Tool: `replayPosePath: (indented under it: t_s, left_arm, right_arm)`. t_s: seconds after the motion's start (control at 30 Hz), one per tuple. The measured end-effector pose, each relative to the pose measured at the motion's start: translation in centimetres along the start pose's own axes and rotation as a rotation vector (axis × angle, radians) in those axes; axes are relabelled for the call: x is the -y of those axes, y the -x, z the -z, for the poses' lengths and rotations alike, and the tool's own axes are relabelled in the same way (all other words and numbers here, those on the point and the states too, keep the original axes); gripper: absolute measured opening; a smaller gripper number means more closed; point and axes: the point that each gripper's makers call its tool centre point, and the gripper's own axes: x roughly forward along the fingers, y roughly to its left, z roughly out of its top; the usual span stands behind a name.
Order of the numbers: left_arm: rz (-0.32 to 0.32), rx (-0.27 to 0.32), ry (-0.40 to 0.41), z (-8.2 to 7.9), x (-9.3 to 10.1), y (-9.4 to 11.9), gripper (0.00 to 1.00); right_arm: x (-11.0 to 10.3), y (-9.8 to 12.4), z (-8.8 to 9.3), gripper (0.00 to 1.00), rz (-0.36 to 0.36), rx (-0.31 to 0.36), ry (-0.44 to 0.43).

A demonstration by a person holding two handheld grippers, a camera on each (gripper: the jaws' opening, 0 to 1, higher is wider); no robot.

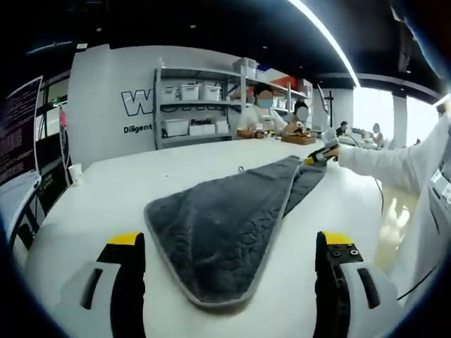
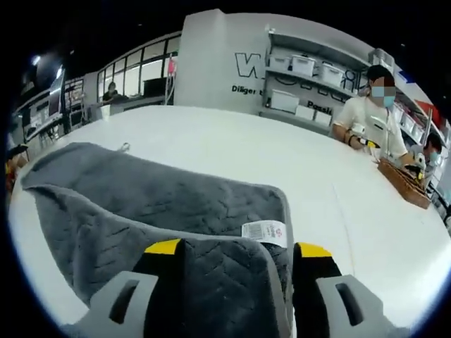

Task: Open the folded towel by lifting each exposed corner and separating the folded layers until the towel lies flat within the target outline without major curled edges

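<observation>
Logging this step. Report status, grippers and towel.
Left gripper open, short of towel. Right gripper at far corner, grip unclear. Towel still folded. Table unobstructed.

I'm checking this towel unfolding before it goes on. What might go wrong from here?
The right gripper has the towel between its jaws at one corner; a loose hold may slip and let the layer fall back. The left gripper is open and off the towel, so pulling may drag the whole towel across the table.

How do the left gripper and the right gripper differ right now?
The left gripper is open with its jaws apart, set back at the near end of the grey quilted towel; the right gripper is at the far corner with towel fabric between its jaws. Both have yellow-tipped black jaws.
</observation>
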Motion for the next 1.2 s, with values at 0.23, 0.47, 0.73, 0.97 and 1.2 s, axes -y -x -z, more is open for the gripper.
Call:
replayPosePath:
  t_s: [0.23, 0.47, 0.73, 0.97, 1.2]
  left_arm:
    - [-0.002, 0.007, 0.002, -0.2, 0.0, 0.0, 1.0]
    - [0.004, 0.01, 0.002, -0.3, 0.1, -0.3, 1.0]
    - [0.006, 0.017, 0.002, -0.4, 0.1, -0.4, 1.0]
    - [0.017, 0.019, 0.005, -0.2, 0.0, -0.6, 1.0]
    - [0.024, 0.025, 0.002, -0.3, -0.1, -0.5, 1.0]
  right_arm:
    - [0.0, 0.0, 0.2, 0.3, -0.01, -0.012, -0.029]
    - [0.1, 0.6, 0.4, 0.03, -0.031, -0.019, -0.047]
    - [-1.4, 3.7, -1.2, 0.0, -0.044, 0.071, 0.011]
    - [-1.5, 7.1, -2.0, 0.0, -0.084, 0.188, 0.078]
    - [-2.4, 11.0, -1.7, 0.0, -0.169, 0.324, 0.077]
